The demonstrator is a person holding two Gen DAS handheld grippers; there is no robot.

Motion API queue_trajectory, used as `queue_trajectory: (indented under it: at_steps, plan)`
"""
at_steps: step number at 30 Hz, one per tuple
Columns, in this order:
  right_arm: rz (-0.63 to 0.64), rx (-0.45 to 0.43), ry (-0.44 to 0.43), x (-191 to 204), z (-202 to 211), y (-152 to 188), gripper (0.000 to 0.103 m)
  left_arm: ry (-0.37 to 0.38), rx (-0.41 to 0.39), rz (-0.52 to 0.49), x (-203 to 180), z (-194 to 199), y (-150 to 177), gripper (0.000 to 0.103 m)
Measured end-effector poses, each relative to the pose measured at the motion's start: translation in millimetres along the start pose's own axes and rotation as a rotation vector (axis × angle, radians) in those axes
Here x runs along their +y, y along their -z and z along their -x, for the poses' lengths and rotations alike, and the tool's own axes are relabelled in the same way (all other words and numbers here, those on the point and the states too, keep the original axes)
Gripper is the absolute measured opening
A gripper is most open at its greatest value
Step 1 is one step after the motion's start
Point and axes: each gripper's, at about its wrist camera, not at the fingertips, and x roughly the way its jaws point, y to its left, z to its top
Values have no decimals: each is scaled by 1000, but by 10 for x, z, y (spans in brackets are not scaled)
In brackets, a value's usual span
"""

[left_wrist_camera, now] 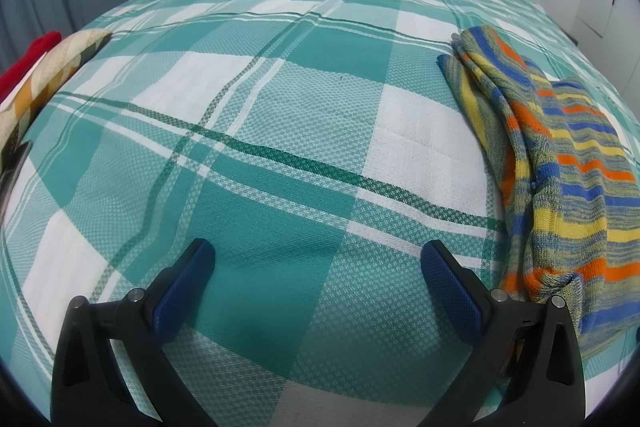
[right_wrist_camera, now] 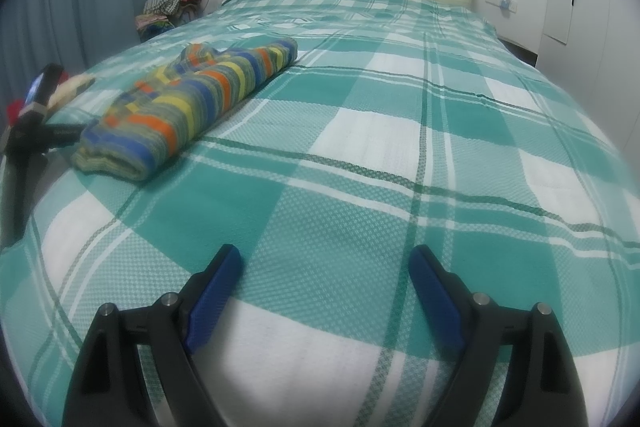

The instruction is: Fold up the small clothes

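My left claw (left_wrist_camera: 318,263) and right claw (right_wrist_camera: 326,267) hang released above the bed (right_wrist_camera: 360,131), blue pads spread wide with only teal-and-white plaid cover between them. The striped knit garment (right_wrist_camera: 192,99), folded into a thick bundle, lies on the cover to the right of my left claw and well left of my right.

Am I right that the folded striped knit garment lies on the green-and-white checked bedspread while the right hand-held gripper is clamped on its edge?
Not quite. The folded striped knit garment does lie on the green-and-white checked bedspread, but the right hand-held gripper is open and empty, well clear of it, as the right wrist view shows.
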Motion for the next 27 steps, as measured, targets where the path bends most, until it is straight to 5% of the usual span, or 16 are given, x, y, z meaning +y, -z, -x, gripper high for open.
queue_trajectory:
  at_steps: [27]
  plan:
    - [2,8,-13,30,13,2,89,-3,1,-3,-7,3,-1,103]
